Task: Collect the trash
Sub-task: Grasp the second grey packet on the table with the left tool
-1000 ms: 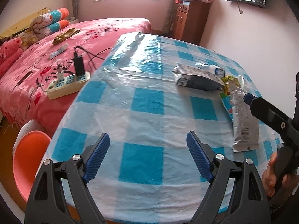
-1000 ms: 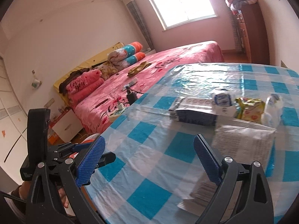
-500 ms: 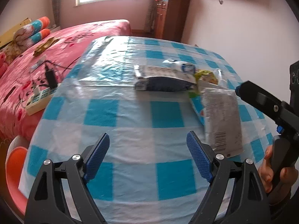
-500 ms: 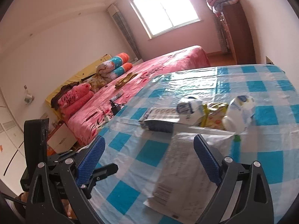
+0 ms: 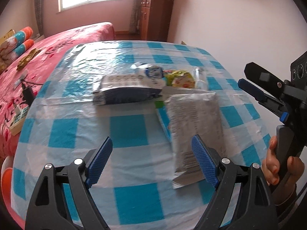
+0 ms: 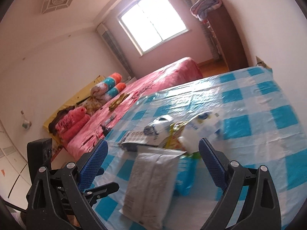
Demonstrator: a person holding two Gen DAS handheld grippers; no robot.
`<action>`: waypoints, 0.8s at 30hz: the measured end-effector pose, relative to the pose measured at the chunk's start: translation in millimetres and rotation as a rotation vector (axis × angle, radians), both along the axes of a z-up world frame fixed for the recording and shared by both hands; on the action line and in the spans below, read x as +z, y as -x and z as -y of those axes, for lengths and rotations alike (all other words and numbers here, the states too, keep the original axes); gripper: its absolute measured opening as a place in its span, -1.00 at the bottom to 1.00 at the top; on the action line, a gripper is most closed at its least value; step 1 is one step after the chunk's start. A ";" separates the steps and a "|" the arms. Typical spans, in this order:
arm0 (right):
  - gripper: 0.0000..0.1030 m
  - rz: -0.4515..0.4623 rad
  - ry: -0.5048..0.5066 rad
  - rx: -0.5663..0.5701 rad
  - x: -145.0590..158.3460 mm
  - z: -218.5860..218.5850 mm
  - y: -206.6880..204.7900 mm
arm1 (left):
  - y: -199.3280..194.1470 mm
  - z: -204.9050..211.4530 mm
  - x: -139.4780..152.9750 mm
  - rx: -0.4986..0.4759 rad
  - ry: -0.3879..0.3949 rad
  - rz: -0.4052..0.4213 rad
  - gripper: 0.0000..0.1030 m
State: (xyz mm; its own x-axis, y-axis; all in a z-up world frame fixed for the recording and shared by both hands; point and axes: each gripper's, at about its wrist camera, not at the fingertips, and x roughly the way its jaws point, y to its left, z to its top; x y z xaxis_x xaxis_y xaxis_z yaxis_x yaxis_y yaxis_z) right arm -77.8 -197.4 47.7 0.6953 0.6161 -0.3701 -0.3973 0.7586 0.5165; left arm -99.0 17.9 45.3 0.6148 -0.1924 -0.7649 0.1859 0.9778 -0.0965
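Trash pile mid-tabletop, both grippers hovering with jaws wide and empty.
Risk: slick grey pouch sliding off near edge under left gripper or right gripper.

Left tool & right tool: black frames w/ silver screws, ribbed blue pads; orange nail polish.

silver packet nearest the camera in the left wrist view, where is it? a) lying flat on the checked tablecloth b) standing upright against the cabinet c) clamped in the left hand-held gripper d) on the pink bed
a: the silver packet lies flat on the blue checked tablecloth, and the left hand-held gripper has nothing between its open jaws.
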 end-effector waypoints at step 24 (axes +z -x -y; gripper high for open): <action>0.83 -0.098 -0.026 -0.137 -27.4 49.2 -16.6 | -31.0 71.2 -11.6 -0.142 0.020 -0.117 0.65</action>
